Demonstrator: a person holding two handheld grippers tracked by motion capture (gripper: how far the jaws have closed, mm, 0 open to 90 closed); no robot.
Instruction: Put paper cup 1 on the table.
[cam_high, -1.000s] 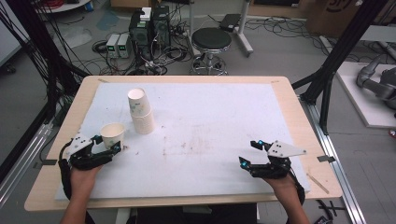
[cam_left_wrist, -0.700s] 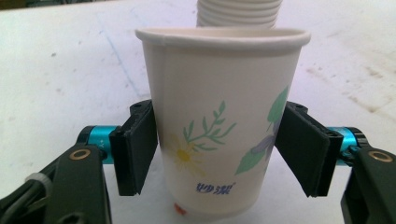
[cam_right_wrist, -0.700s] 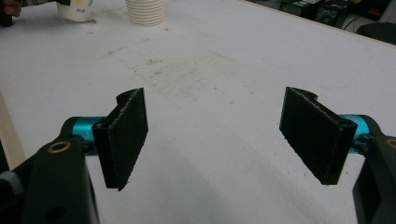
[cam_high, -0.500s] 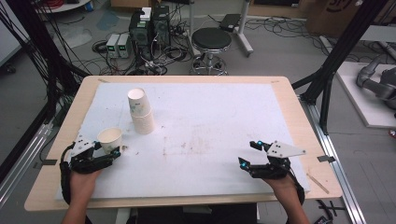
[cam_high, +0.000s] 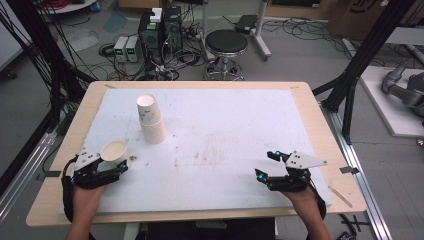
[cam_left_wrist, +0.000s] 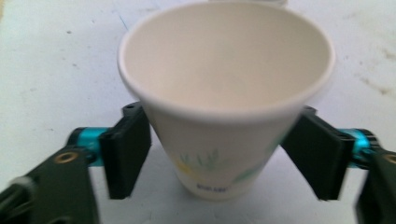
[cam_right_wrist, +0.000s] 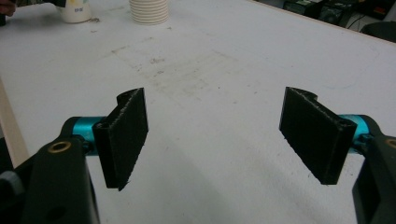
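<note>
High view: the left gripper (cam_high: 121, 162) sat at the lower left of the frame, near the table's (cam_high: 310, 107) front edge, with a single paper cup (cam_high: 114, 152) standing upright between its jaws on the white mat (cam_high: 225, 125). In the left gripper view the paper cup (cam_left_wrist: 226, 88) took up the centre of the frame, mouth up and empty, with a small green print low on its side. The jaws had just been opening: the left pad (cam_left_wrist: 126, 154) lay against or just beside the cup's wall, while the right pad stood a little clear of it, so the cup looked released rather than squeezed.

A stack of cups (cam_high: 150, 119), mouths down, stood in the upper left part of the mat, near the single cup and apart from it.

The right gripper (cam_high: 267, 165) rested at the lower right of the high view, well apart from both. In the right gripper view its jaws were spread wide with nothing between them, over bare mat (cam_right_wrist: 210, 70) marked by faint brown stains; the stack's ribbed rims (cam_right_wrist: 148, 10) and the single cup (cam_right_wrist: 74, 11) showed at the upper left edge.
</note>
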